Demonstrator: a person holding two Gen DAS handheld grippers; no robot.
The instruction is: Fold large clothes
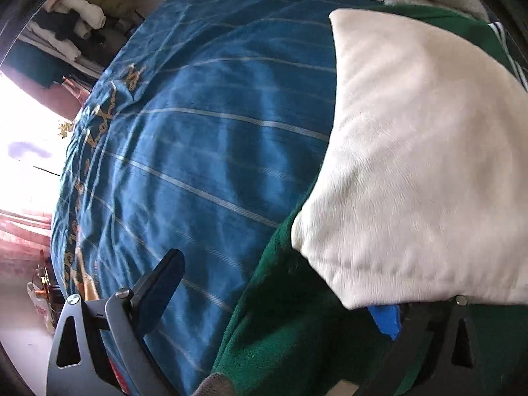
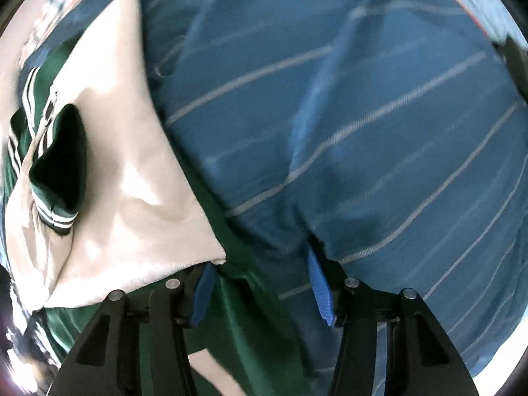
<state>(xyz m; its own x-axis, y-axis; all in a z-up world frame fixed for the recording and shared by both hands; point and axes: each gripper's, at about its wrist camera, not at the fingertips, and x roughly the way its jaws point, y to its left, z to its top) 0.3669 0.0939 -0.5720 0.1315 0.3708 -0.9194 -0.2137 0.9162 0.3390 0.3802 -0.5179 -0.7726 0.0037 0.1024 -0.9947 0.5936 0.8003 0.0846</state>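
Left hand-held gripper wide open, nothing pinched; one finger over blue striped bedspread, other hidden under cream sleeve. Right hand-held gripper partly open, blue pads astride green hem, not visibly pressing. Green jacket with cream sleeves lies on bed. Clothes pile beyond bed edge.
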